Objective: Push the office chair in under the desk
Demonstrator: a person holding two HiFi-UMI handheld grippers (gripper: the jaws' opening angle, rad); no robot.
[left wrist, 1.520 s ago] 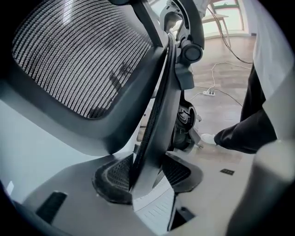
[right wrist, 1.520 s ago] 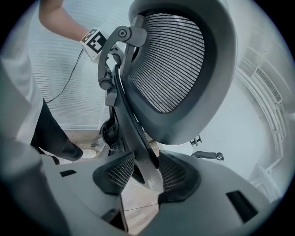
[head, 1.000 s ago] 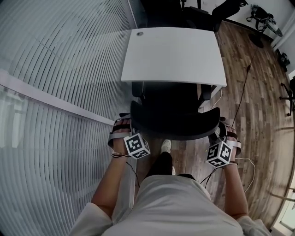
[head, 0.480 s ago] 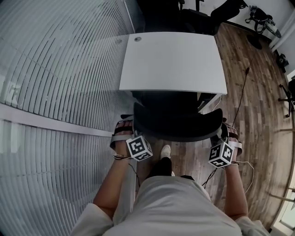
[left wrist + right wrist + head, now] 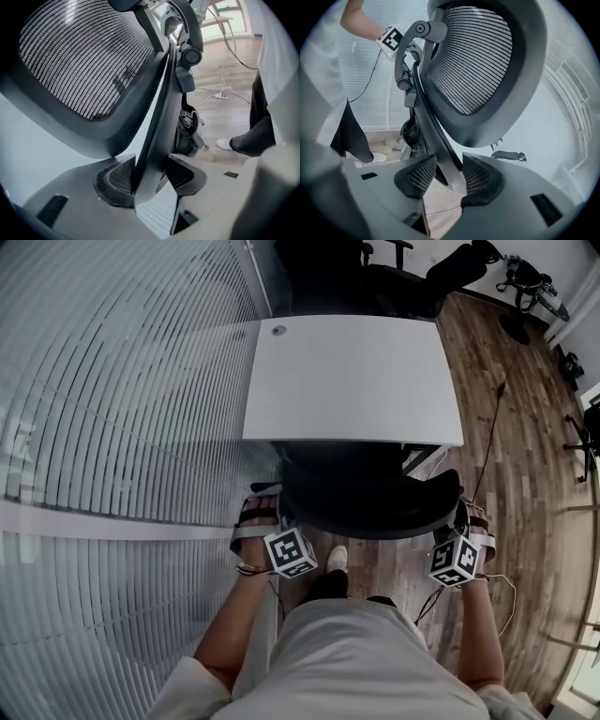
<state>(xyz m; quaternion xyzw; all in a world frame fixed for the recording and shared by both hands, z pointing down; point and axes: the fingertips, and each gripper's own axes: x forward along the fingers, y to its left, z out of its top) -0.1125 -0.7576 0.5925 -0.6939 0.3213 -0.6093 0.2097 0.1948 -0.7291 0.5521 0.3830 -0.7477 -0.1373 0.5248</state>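
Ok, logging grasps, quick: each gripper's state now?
Left gripper: shut on the office chair, at its back's edge.
Right gripper: shut on the chair back's other edge.

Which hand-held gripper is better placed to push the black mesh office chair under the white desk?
Neither alone: left hand-held gripper and right hand-held gripper each clamp one side of the black mesh office chair; push with both.

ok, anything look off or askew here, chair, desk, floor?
Nothing stands out. The office chair sits roughly square to the desk, seat partly under it, with the left gripper and right gripper each shut on a side edge of its backrest. A loose cable trails over the floor right of the desk.
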